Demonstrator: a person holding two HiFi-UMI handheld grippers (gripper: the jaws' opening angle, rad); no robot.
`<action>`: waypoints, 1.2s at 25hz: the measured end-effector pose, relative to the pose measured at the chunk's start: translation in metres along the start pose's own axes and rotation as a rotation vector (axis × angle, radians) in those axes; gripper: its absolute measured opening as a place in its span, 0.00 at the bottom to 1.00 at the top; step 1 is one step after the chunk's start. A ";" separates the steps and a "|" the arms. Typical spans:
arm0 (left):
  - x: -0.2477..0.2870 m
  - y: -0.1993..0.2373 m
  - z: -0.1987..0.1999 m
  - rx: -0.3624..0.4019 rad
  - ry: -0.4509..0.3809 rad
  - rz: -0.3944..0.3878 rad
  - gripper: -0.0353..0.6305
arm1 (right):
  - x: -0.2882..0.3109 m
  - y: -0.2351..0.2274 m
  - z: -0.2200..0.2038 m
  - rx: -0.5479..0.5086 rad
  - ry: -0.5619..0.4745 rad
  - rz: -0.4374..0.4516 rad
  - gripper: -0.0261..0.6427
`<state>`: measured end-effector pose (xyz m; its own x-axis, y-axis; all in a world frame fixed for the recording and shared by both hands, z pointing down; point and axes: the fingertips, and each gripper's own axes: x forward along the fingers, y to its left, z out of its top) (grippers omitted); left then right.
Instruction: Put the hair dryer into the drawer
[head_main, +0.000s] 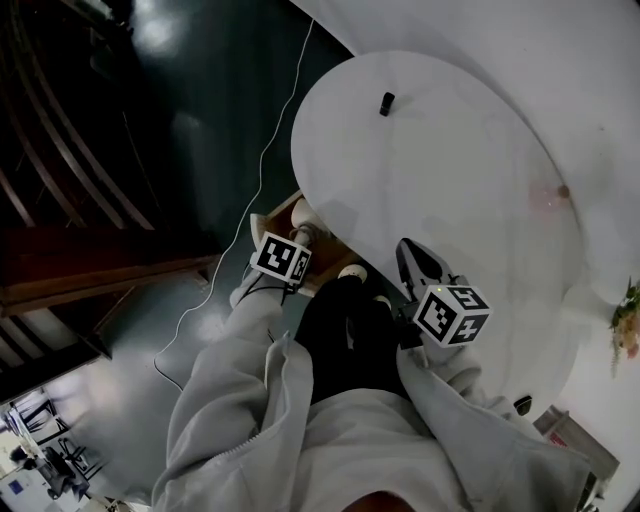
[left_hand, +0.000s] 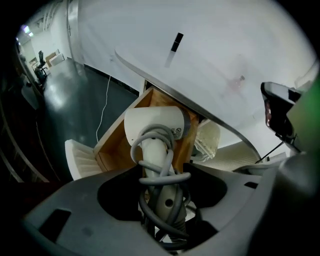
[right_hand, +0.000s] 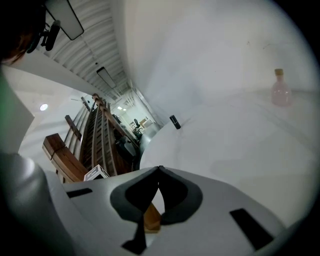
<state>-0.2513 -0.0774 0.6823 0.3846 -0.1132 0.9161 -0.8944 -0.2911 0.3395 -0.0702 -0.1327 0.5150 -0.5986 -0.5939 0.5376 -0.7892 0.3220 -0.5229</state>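
The white hair dryer (left_hand: 155, 127) has its grey cord wound round its handle. My left gripper (left_hand: 161, 176) is shut on that handle and points steeply down. The dryer's head hangs over the open wooden drawer (left_hand: 116, 146) under the white round table (left_hand: 215, 65). In the head view the left gripper (head_main: 296, 240) sits at the drawer (head_main: 283, 211) by the table's near edge, with the dryer's head (head_main: 305, 220) just past it. My right gripper (head_main: 414, 263) is shut on nothing above the table's near rim. Its jaw tips (right_hand: 159, 168) meet.
A small black object (head_main: 386, 103) stands on the table (head_main: 450, 170) far from me, and a pink bottle (right_hand: 280, 90) further right. A white cable (head_main: 262, 160) runs over the dark floor. Pale ribbed things (left_hand: 80, 159) flank the drawer. Wooden racks (head_main: 60, 170) stand at left.
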 end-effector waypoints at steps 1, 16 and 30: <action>0.004 -0.001 0.004 -0.022 -0.010 -0.018 0.44 | -0.002 -0.003 0.000 0.008 -0.004 -0.009 0.11; 0.035 -0.008 0.048 -0.099 -0.106 -0.134 0.44 | -0.012 -0.020 -0.010 0.053 0.005 -0.076 0.11; 0.059 -0.003 0.056 -0.194 -0.183 -0.203 0.44 | -0.007 -0.019 -0.017 0.037 0.041 -0.096 0.11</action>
<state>-0.2132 -0.1360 0.7232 0.5785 -0.2452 0.7779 -0.8152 -0.1410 0.5618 -0.0537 -0.1220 0.5330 -0.5259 -0.5901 0.6125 -0.8382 0.2374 -0.4910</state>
